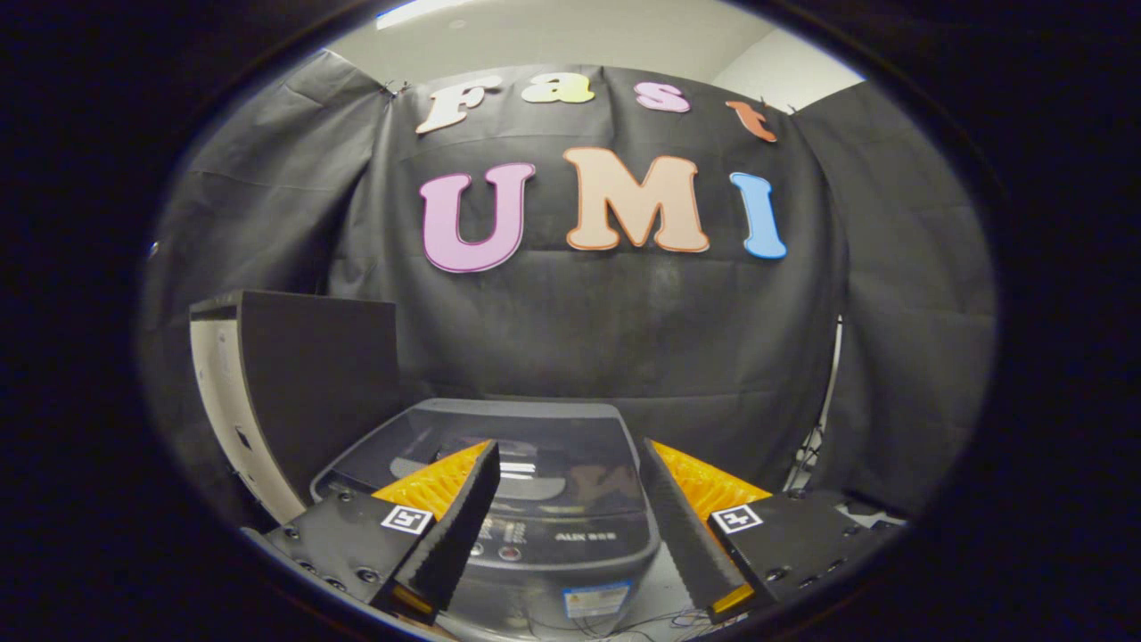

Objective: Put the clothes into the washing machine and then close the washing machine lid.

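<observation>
The gripper hangs with its fingers spread wide and empty. Just ahead and below, framed between them, sits the washing machine, its dark lid lying flat and apparently shut. No clothes can be picked out. A dark panel stands beside the machine, and the black cloth wall hangs beyond, so the lid looks like the first hurdle.

The scene is dim. A bright ceiling strip light high above the hand-held gripper gives the main light, and a pale glare lies on the dark washing machine lid between its spread fingers. Fisheye bending curves the edges; focus is fairly sharp centrally.
</observation>
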A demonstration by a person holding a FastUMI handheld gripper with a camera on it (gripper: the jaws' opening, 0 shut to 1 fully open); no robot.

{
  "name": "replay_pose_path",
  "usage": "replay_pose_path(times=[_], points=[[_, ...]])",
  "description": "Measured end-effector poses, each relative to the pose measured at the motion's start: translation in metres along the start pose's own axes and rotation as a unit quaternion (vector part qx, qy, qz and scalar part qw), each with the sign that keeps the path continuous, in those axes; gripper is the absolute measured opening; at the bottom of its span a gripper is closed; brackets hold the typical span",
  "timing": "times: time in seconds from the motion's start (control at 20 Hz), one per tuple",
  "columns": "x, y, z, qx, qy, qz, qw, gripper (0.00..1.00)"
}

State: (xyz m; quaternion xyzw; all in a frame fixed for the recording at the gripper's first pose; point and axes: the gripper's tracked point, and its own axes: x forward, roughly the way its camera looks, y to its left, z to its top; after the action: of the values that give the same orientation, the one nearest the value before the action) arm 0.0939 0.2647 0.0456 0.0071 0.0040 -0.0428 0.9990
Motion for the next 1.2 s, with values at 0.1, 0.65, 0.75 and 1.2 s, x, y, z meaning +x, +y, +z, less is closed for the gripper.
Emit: replay_pose_path(times=[0.1,0.65,0.75,1.2], points=[[-0.015,-0.008,-0.012,0.002,0.004,0.0,1.0,0.98],[-0.082,-0.022,-0.057,0.047,0.001,-0.006,0.999,0.98],[-0.087,-0.017,-0.063,0.035,0.005,-0.005,0.999,0.98],[-0.107,0.013,-0.06,0.003,-0.01,0.031,0.999,0.98]])
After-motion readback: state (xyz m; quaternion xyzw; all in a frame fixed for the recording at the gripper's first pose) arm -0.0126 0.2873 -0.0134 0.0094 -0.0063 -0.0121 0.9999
